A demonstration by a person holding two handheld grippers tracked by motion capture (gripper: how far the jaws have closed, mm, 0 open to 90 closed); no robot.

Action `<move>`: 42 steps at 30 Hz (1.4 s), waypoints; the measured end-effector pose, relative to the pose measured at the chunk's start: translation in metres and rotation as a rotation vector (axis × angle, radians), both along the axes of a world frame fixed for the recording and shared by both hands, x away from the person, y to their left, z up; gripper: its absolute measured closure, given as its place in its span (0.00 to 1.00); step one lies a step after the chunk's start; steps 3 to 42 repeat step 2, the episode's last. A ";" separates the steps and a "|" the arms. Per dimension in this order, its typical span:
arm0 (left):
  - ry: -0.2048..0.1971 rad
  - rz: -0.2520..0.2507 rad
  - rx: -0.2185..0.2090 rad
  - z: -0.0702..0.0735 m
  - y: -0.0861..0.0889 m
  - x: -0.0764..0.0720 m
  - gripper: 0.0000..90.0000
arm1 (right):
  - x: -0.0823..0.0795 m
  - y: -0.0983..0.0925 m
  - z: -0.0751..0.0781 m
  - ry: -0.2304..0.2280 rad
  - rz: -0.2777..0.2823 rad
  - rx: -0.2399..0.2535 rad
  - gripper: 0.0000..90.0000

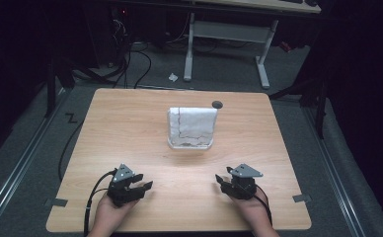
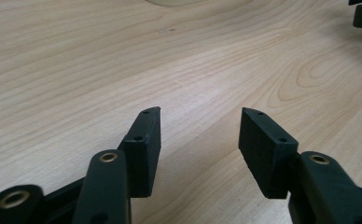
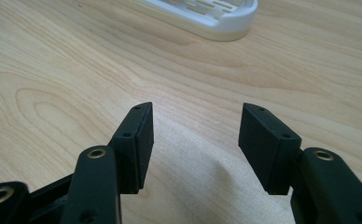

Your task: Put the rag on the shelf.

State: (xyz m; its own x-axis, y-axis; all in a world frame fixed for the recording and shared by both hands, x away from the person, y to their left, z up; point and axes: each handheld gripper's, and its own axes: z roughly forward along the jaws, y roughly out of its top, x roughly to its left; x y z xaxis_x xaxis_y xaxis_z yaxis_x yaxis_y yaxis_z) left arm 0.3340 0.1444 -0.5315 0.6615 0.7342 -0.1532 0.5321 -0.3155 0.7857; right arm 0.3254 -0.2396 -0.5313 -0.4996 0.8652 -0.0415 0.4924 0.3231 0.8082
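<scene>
A lab or recording studio, dim at the edges.

A lit wooden bench (image 1: 130, 128) is standing on grey carpet, with metal rails (image 1: 26, 158) running along the floor at nine and three o'clock. Black cables (image 1: 130, 64) are trailing across the floor at eleven o'clock, toward dark equipment. At twelve o'clock a white-legged desk (image 1: 229, 34) is standing behind. Tape marks (image 1: 56, 202) are sitting by the bench corners at seven and five o'clock.
</scene>
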 end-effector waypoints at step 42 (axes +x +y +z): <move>-0.007 -0.006 0.010 0.000 -0.002 -0.001 0.51 | 0.000 0.000 -0.001 -0.006 0.009 -0.009 0.50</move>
